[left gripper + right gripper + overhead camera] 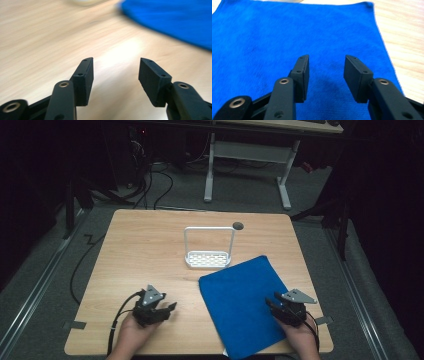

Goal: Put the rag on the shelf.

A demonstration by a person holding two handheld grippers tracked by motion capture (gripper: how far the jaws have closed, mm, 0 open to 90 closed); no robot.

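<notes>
Two hand-held grippers rest at the near edge of a wooden surface, with a blue cloth and a white rack on it.

The left gripper is held at the near left, its fingers spread apart over bare wood with nothing between them. The right gripper is at the near right, over the right part of the blue cloth; its fingers are also spread, with nothing between them, and whether they touch the fabric cannot be told. The cloth lies flat, turned at a slant, and its near edge hangs over the surface's near edge. Just beyond its far corner stands a white rack with a tall handle loop, near the middle of the surface. A small dark round spot shows near the far edge.
</notes>
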